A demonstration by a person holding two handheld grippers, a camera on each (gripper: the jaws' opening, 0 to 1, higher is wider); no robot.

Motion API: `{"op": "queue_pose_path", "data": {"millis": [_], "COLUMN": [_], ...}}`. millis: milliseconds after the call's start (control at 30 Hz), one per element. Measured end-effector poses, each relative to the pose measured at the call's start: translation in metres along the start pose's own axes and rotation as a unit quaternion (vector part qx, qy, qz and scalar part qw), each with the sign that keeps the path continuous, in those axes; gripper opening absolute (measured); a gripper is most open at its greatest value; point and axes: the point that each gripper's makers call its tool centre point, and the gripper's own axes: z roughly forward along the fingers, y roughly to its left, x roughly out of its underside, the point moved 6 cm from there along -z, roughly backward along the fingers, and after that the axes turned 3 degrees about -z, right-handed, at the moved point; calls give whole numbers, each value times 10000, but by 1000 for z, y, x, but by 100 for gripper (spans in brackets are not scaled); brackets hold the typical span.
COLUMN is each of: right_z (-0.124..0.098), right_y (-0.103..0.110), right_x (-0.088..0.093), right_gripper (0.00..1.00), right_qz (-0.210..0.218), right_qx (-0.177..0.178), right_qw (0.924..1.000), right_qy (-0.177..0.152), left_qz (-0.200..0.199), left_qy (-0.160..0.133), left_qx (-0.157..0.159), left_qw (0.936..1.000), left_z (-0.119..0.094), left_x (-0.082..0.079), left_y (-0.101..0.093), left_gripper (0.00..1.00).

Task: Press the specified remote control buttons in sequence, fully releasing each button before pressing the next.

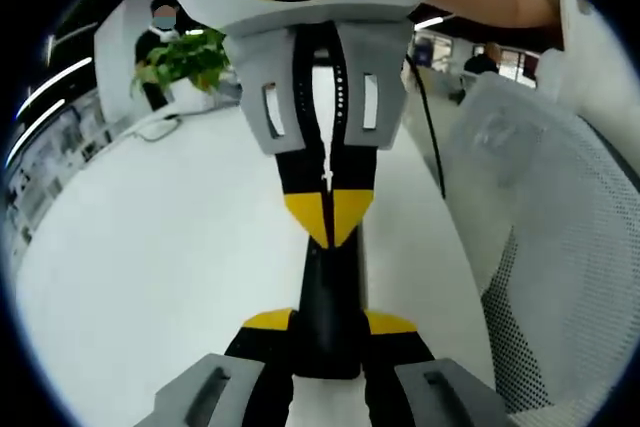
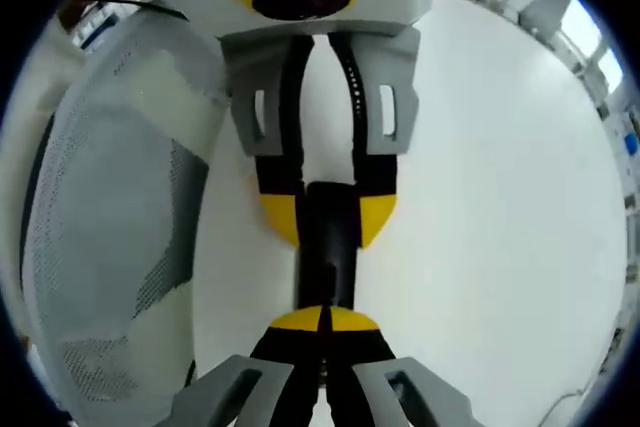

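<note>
A slim black remote control [image 1: 328, 297] lies over the white table [image 1: 150, 247]. My left gripper [image 1: 328, 323] is shut on its near end, one yellow-tipped jaw on each side. My right gripper [image 1: 328, 219] comes in from the top, its yellow tips shut together and resting on the remote's far part. In the right gripper view, my right gripper [image 2: 325, 320] has its tips closed against the end of the remote [image 2: 328, 247]. The left gripper [image 2: 328, 215] clamps the remote from the far side. The buttons are hidden.
A white mesh chair [image 1: 560, 247] [image 2: 110, 247] stands close beside the table [image 2: 500, 197]. A green plant [image 1: 185, 57] and a person [image 1: 165, 22] are at the table's far end. A black cable [image 1: 425, 117] trails from the right gripper.
</note>
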Motion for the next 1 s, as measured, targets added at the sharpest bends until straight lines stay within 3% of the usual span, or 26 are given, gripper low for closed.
{"op": "queue_pose_path", "data": {"millis": [633,1000], "right_z": [5,5], "right_y": [4,3], "right_x": [-4,-3], "right_gripper": [0,0], "right_qz": [-203,-162], "right_qx": [144,190], "right_qw": [9990,9993], "right_qy": [383,281], "left_qz": [-8,-3], "left_qy": [11,18], "left_qx": [-20,-22], "left_qw": [10000,10000], "left_z": [0,0], "left_x": [0,0], "left_y": [-1,-1], "left_gripper": [24,24]}}
